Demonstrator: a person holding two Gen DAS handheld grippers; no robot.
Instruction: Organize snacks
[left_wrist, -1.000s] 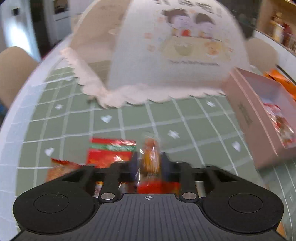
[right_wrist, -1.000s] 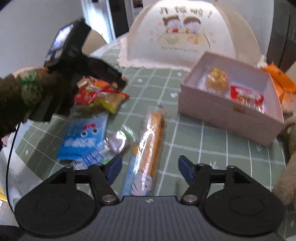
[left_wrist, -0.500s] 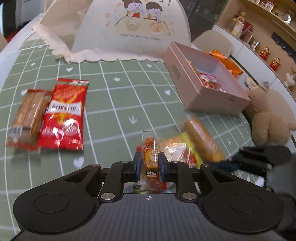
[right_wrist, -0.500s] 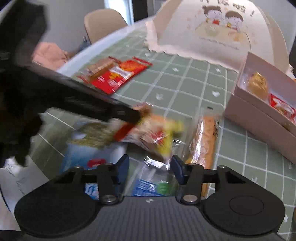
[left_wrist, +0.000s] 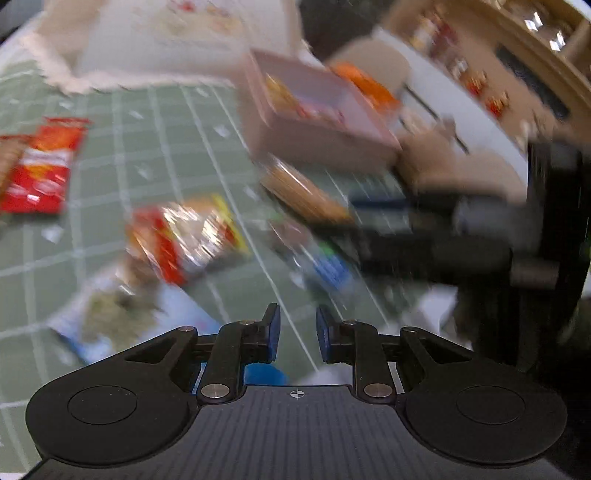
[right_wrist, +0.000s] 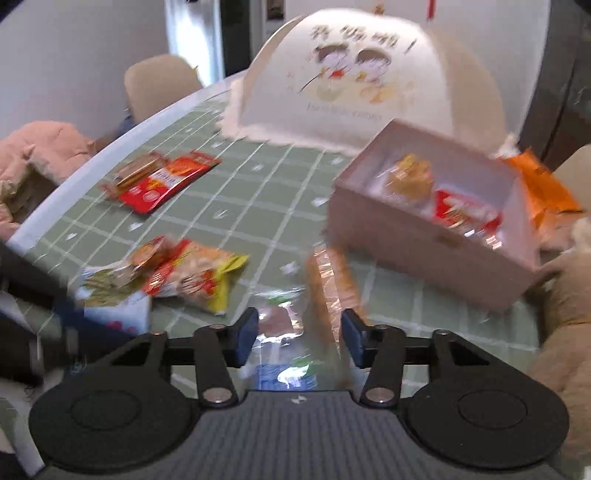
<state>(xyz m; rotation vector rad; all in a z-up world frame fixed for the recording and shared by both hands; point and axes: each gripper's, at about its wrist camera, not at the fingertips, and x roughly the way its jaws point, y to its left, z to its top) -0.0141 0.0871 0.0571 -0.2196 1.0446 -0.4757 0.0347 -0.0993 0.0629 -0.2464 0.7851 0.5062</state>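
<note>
My left gripper (left_wrist: 297, 334) is open and empty above the green checked tablecloth. A red and yellow snack bag (left_wrist: 184, 236) lies ahead of it; it also shows in the right wrist view (right_wrist: 192, 273). My right gripper (right_wrist: 299, 334) is open, with a long orange biscuit pack (right_wrist: 328, 284) and a clear wrapped snack (right_wrist: 284, 332) between its fingers. The pink box (right_wrist: 424, 240) at the right holds a golden snack (right_wrist: 410, 177) and a red pack (right_wrist: 465, 214). A red packet (right_wrist: 166, 181) lies at the far left.
A white mesh food cover (right_wrist: 365, 85) stands at the back. An orange bag (right_wrist: 543, 184) lies behind the box. A plush toy (right_wrist: 565, 295) sits at the right edge. A blue and white pack (right_wrist: 114, 310) lies at the left front. Chairs stand beyond the table.
My left gripper has let go of the red and yellow snack bag, which now lies on the cloth, and has opened. My right gripper has opened wider over the long biscuit pack.
</note>
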